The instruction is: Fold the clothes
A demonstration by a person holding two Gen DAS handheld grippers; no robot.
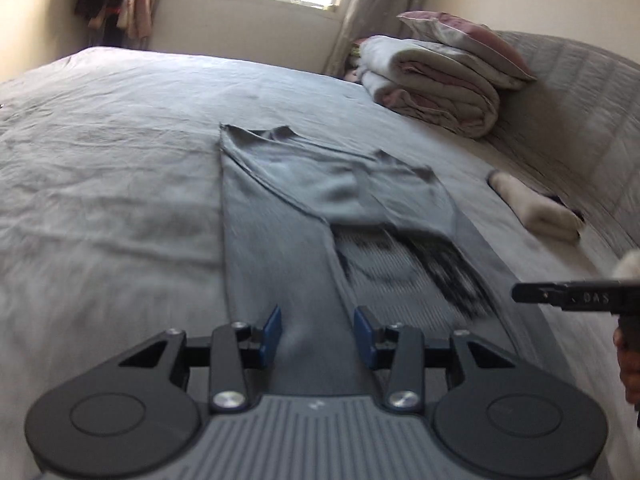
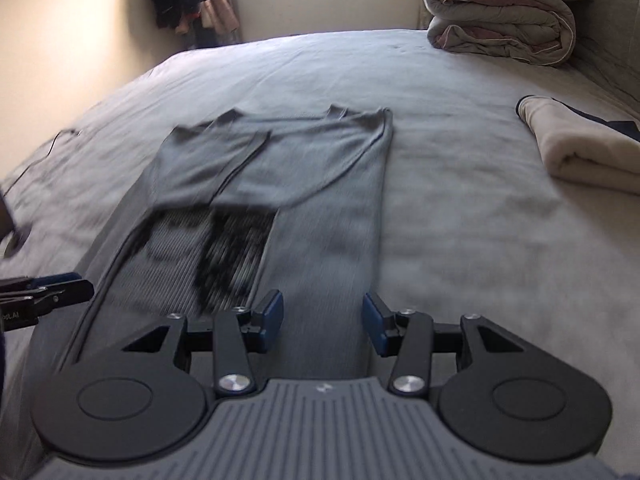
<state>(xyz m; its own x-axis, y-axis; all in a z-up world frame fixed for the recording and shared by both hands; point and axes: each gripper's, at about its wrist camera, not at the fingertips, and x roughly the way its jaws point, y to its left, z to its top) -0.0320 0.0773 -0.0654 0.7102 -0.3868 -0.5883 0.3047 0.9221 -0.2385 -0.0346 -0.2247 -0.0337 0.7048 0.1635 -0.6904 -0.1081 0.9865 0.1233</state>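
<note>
While grey ribbed T-shirt (image 2: 320,184) w/ blurred, unreadable black print lies part-folded on grey bedsheet (image 1: 100,184): left gripper (image 1: 318,336), right gripper (image 2: 323,322) both part-open, empty; "DAS" legible on right gripper.

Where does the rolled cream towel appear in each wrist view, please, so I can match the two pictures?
Left wrist view: the rolled cream towel lies at the right edge, right of the grey shirt.
Right wrist view: the towel lies at the right, upper-middle.
Shared landmark: the folded duvet beyond it.

shirt (image 2: 320,184): matt ribbed grey cloth | bedsheet (image 2: 460,200): matt creased cloth | left tool (image 1: 316,332): matt black plastic
</note>
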